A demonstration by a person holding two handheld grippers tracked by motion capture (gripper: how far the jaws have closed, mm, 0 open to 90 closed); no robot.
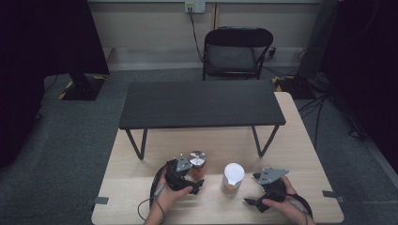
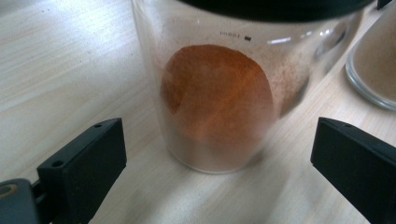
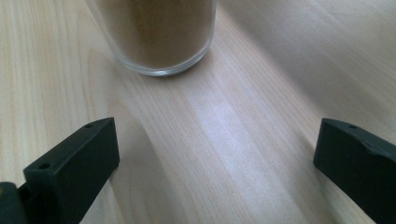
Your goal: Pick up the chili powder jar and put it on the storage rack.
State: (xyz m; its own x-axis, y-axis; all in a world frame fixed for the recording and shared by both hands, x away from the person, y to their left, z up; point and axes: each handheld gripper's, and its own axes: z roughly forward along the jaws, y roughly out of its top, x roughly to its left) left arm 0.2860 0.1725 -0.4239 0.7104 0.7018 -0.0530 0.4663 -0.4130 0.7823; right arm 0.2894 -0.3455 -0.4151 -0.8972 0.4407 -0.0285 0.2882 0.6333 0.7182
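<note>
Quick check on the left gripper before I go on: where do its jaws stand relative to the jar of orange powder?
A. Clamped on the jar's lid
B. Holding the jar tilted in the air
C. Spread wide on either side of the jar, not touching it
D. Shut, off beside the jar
C: in the left gripper view the left gripper's jaws stand wide apart, with the jar of orange powder upright on the table ahead between them, gaps on both sides.

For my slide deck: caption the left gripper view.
Open left gripper faces a clear jar of orange-red powder on the wooden table, jaws apart on either side, not touching it.

Overhead, forward-down on table; two low close-ups across tabletop, sharing beige-powder jar, also in high view.
</note>
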